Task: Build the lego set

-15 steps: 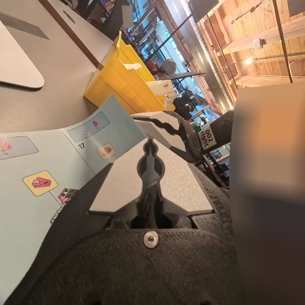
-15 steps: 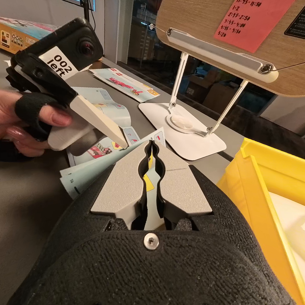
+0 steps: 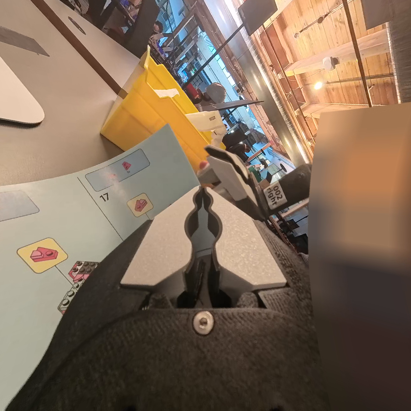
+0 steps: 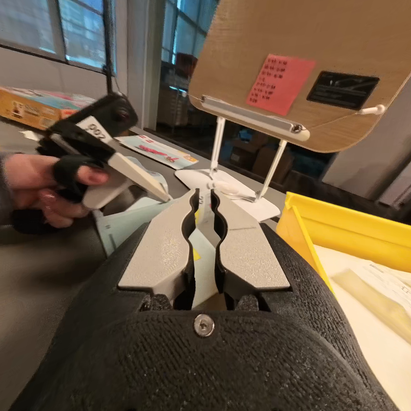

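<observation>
A light-blue instruction booklet page curves up from the grey table. My left gripper is shut, and its tips pinch the page's right edge, with a strip of the sheet showing between the fingers. In the right wrist view the left gripper, held by a hand, bites the same page. My right gripper is open a little. The page's corner stands in the gap and the pads do not press on it. In the left wrist view the right gripper's fingers sit just beyond my left tips.
A yellow bin with clear bags stands at the right and also shows in the left wrist view. A white stand base carries a wooden board. A second booklet and a cardboard box lie farther back. Both grippers' tips are close together, under 4 cm apart.
My right gripper was shut on the page's corner and has opened, letting it go and drawing back. My left gripper stays shut on the page, which has lifted a little.
</observation>
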A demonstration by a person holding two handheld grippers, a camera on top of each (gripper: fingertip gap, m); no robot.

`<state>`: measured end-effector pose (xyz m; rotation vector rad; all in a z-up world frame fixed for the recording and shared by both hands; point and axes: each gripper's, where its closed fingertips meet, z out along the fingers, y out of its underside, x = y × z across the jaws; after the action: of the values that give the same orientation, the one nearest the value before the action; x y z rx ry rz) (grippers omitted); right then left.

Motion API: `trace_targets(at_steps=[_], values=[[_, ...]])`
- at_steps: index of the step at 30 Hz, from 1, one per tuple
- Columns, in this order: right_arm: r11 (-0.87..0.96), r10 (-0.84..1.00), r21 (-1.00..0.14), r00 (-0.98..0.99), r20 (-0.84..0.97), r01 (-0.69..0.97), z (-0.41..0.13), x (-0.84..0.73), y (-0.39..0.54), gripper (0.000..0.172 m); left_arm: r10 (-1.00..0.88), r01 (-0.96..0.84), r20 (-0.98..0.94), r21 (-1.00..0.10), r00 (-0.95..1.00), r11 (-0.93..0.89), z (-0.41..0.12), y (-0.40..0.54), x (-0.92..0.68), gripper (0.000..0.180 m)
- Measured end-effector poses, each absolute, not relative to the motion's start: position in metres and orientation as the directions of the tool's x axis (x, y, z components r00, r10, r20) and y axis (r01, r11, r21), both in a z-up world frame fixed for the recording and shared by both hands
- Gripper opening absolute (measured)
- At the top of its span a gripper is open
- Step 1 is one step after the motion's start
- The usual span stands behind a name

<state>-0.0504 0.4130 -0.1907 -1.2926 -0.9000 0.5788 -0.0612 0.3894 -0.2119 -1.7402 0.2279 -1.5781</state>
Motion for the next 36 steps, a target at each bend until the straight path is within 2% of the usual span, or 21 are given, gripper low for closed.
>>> trace_targets(at_steps=[3, 4, 7, 9, 19, 22, 26, 28, 32, 36], values=[[0.206, 0.856, -0.972, 0.460, 0.235, 0.114, -0.195, -0.056, 0.390, 0.016, -0.589, 0.343, 0.779, -0.625, 0.216, -0.701, -0.214, 0.389, -0.060, 0.000], [0.193, 0.873, -0.974, 0.432, 0.225, 0.119, -0.197, -0.059, 0.384, 0.022, -0.591, 0.340, 0.777, -0.627, 0.217, -0.701, -0.214, 0.389, -0.060, 0.000], [0.116, 0.893, -0.979, 0.413, 0.178, 0.170, -0.205, -0.066, 0.377, 0.057, -0.595, 0.322, 0.769, -0.638, 0.232, -0.699, -0.216, 0.388, -0.059, 0.000], [0.101, 0.883, -0.970, 0.430, 0.189, 0.219, -0.210, -0.067, 0.379, 0.061, -0.597, 0.316, 0.767, -0.642, 0.235, -0.699, -0.216, 0.388, -0.059, 0.000], [0.030, 0.846, -0.945, 0.496, 0.197, 0.325, -0.229, -0.046, 0.392, 0.057, -0.592, 0.328, 0.759, -0.652, 0.272, -0.684, -0.214, 0.391, -0.072, 0.000], [0.035, 0.845, -0.943, 0.494, 0.204, 0.330, -0.227, -0.046, 0.391, 0.045, -0.593, 0.347, 0.741, -0.671, 0.314, -0.655, -0.201, 0.390, -0.093, 0.000], [-0.006, 0.873, -0.928, 0.454, 0.177, 0.372, -0.236, -0.059, 0.382, 0.020, -0.560, 0.406, 0.710, -0.703, 0.426, -0.584, -0.175, 0.385, -0.148, 0.000], [-0.083, 0.894, -0.928, 0.438, 0.091, 0.364, -0.241, -0.077, 0.378, 0.015, -0.499, 0.421, 0.685, -0.725, 0.531, -0.545, -0.170, 0.382, -0.183, 0.000], [-0.242, 0.913, -0.853, 0.407, -0.039, 0.462, -0.264, -0.123, 0.379, 0.013, -0.224, 0.361, 0.505, -0.804, 0.833, -0.472, -0.193, 0.377, -0.268, 0.000], [-0.379, 0.898, -0.776, 0.403, -0.176, 0.504, -0.281, -0.172, 0.380, 0.015, -0.024, 0.417, 0.476, -0.793, 0.879, -0.444, -0.211, 0.371, -0.316, 0.000]])
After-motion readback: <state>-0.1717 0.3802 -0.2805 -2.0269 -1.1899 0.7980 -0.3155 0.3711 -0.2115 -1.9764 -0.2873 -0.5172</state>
